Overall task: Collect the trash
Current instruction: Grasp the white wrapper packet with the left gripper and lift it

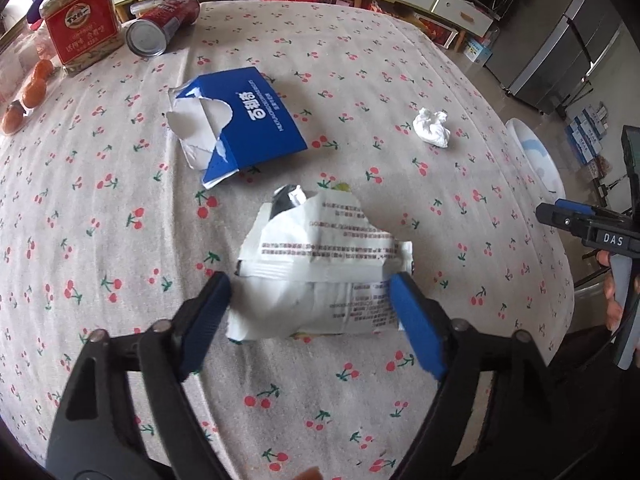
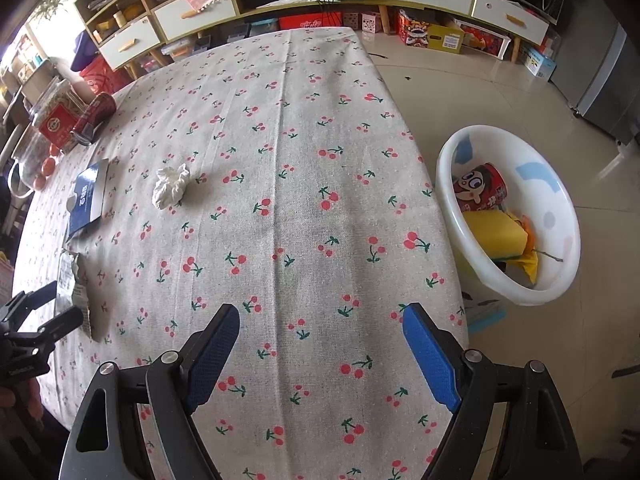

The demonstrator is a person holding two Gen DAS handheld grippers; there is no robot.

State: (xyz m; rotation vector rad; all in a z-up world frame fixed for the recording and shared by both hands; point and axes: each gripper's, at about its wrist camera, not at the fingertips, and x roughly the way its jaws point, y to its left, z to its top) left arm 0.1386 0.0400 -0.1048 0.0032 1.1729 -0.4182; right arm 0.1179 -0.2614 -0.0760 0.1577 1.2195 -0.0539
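Note:
A crumpled white printed wrapper (image 1: pixel 320 264) lies on the cherry-print tablecloth (image 1: pixel 360 80). My left gripper (image 1: pixel 310 292) is open, its fingers on either side of the wrapper's near end. A torn blue tissue box (image 1: pixel 240 124) lies beyond it and a crumpled white tissue (image 1: pixel 431 127) to the far right. My right gripper (image 2: pixel 320 320) is open and empty above the cloth near the table's right edge. The tissue (image 2: pixel 170 186), blue box (image 2: pixel 88 196) and wrapper (image 2: pixel 72 280) show at the left in the right wrist view.
A white bin (image 2: pixel 508 216) on the floor right of the table holds a red can and yellow trash. A red can (image 1: pixel 164 24) on its side, a red-labelled jar (image 1: pixel 82 24) and oranges (image 1: pixel 36 84) stand at the table's far left. Cabinets line the back wall.

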